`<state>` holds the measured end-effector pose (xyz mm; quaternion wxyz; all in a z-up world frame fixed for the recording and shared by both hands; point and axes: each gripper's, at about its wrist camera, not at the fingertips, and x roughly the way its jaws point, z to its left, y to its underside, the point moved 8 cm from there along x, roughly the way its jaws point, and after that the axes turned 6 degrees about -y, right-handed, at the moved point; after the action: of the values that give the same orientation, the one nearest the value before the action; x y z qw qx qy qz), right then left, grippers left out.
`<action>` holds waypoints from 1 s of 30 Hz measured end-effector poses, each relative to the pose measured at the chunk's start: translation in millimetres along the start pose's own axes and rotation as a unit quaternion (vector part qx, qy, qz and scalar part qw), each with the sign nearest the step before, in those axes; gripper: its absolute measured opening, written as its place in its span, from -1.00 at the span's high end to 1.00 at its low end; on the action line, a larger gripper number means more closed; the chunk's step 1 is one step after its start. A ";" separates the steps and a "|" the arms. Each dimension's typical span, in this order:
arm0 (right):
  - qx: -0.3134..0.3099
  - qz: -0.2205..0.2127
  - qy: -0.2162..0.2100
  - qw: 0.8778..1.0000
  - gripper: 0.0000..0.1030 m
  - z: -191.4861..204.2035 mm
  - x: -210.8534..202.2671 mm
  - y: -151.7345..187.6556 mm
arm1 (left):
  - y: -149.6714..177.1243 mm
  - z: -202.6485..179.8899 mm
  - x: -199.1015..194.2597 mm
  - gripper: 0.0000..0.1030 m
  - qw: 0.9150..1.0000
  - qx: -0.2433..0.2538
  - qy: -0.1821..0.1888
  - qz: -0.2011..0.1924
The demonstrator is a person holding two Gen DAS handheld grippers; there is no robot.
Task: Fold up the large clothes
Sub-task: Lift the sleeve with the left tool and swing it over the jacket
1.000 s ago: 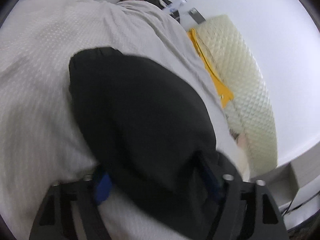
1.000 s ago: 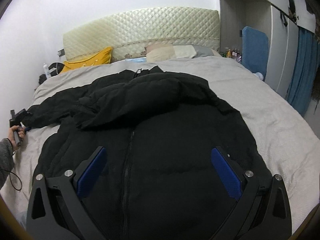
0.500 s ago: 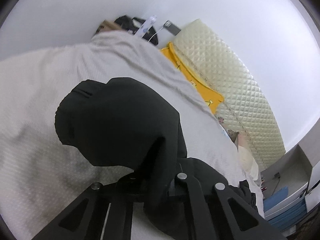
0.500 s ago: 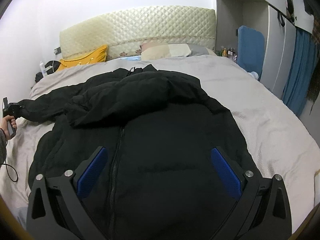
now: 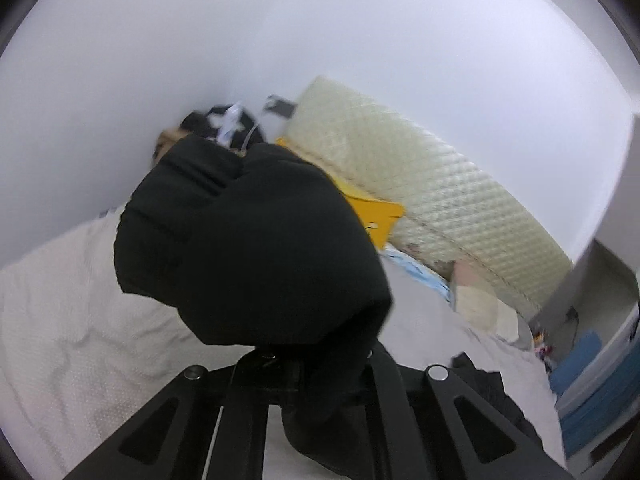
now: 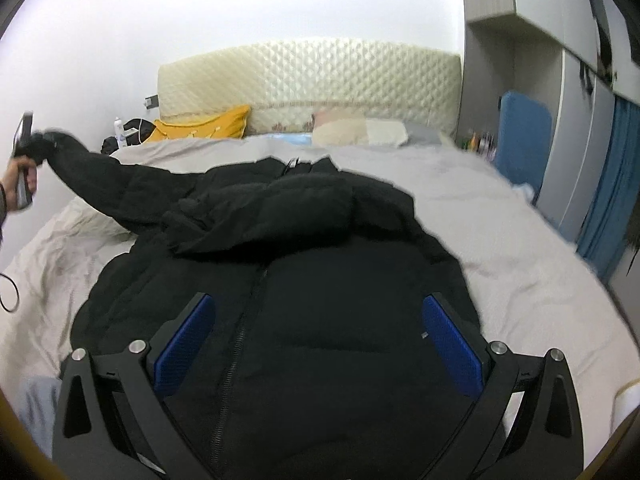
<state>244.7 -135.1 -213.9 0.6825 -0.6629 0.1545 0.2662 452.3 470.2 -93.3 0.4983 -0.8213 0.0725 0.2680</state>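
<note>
A black puffer jacket (image 6: 312, 280) lies front up on the bed, its zipper running down the middle. Its left sleeve (image 6: 120, 184) is lifted off the bed. The left gripper (image 5: 316, 360) is shut on the sleeve's cuff (image 5: 248, 256), which bulges in front of the left wrist camera and hides the fingertips. From the right wrist view that left gripper (image 6: 26, 148) shows at the far left, held in a hand. My right gripper (image 6: 316, 348) hovers open over the jacket's lower body, blue pads (image 6: 452, 344) wide apart, nothing between them.
The bed (image 6: 500, 240) has a light grey cover and a quilted cream headboard (image 6: 312, 76). A yellow pillow (image 6: 204, 128) and pale pillows (image 6: 360, 128) lie at the head. A wardrobe and blue curtain (image 6: 608, 184) stand right. Clutter (image 6: 128, 132) sits at the bed's far left corner.
The left gripper closed on the sleeve cuff and rose, pulling the sleeve up off the bed. The right gripper stayed open and shifted slightly over the jacket.
</note>
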 end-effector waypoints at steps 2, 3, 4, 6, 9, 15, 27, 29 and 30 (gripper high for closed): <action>-0.004 -0.001 -0.002 1.000 -0.99 -3.9 -6.0 2.7 | -3.2 -22.7 -15.2 0.88 1.000 0.009 0.011 -0.004; -0.005 -0.001 -0.002 1.000 -1.00 -6.4 -9.4 3.3 | -6.0 -40.2 -27.5 0.88 1.000 0.021 0.016 -0.009; -0.005 -0.005 -0.004 1.000 -1.00 -8.8 -13.3 2.7 | -7.1 -49.6 -32.0 0.88 0.999 0.030 0.016 -0.013; -0.006 -0.016 -0.010 1.000 -1.00 -11.2 -22.2 1.7 | -11.2 -77.4 -51.4 0.89 0.997 0.074 -0.007 -0.034; -0.016 -0.035 -0.006 0.999 -1.00 -17.9 -33.2 0.7 | -12.4 -105.5 -71.4 0.89 0.995 0.089 -0.012 -0.049; 0.005 -0.037 -0.033 0.999 -1.00 -45.6 -39.2 -3.2 | 4.9 -173.6 -114.5 0.88 0.990 0.126 -0.012 -0.058; -0.019 -0.067 -0.007 0.998 -1.00 -90.5 -55.8 -4.6 | 78.0 -347.5 -163.4 0.88 0.961 0.268 0.014 -0.063; -0.006 -0.056 0.003 0.998 -1.00 -101.1 -53.0 0.1 | 95.8 -374.7 -167.5 0.88 0.955 0.289 0.022 -0.059; 0.003 -0.053 0.006 0.999 -1.00 -107.1 -52.6 0.8 | 107.1 -391.5 -168.0 0.88 0.953 0.295 0.034 -0.056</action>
<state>216.9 -249.2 -192.8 0.6966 -0.6697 0.1244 0.2253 412.9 56.9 50.1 0.7300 -0.6490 0.1195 0.1778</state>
